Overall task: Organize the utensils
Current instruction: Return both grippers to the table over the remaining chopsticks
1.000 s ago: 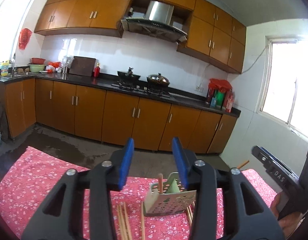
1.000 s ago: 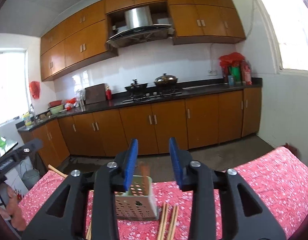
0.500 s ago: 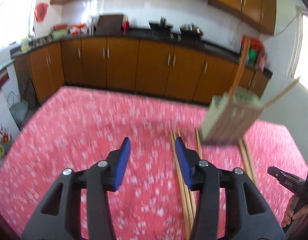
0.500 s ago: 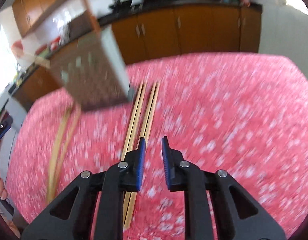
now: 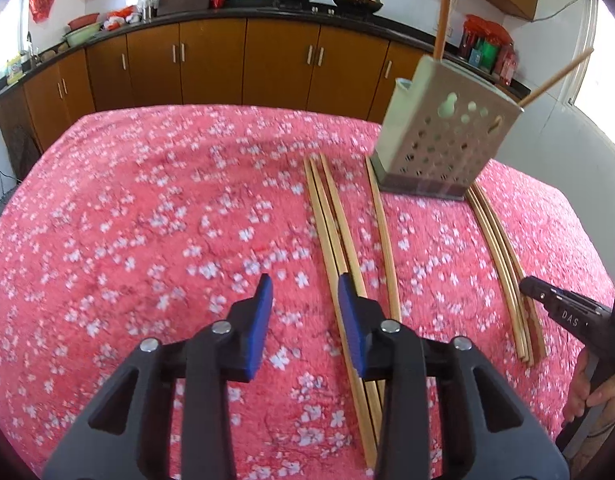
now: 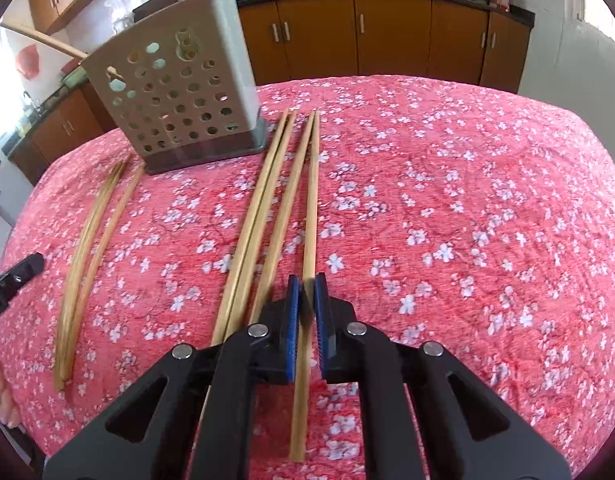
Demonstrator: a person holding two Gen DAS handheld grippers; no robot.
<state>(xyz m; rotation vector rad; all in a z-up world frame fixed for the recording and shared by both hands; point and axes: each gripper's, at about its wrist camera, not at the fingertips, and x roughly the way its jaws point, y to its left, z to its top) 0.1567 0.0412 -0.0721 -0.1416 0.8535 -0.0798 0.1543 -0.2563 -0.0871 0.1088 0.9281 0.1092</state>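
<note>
Nearest us in the right wrist view, our right tongs (image 6: 305, 300) are nearly closed around the rightmost chopstick (image 6: 309, 216), which runs between the blue pads; whether the pads press it we cannot tell. Just left of it lie three more chopsticks (image 6: 259, 216) on the red floral tabletop (image 6: 467, 220). Only this view shows that chopstick between the pads.

In the left wrist view, our left tongs (image 5: 305, 300) stand wide open and hold nothing, with the right pad over the near ends of the middle chopsticks (image 5: 331, 220). This view alone shows the right tongs' black body (image 5: 567, 316) at the right edge, beside a separate bundle of chopsticks (image 5: 503, 264).

Farther off, the perforated grey utensil holder (image 5: 439, 140) stands on the tabletop with two chopsticks rising from it. Behind it run brown kitchen cabinets (image 5: 227, 60).
</note>
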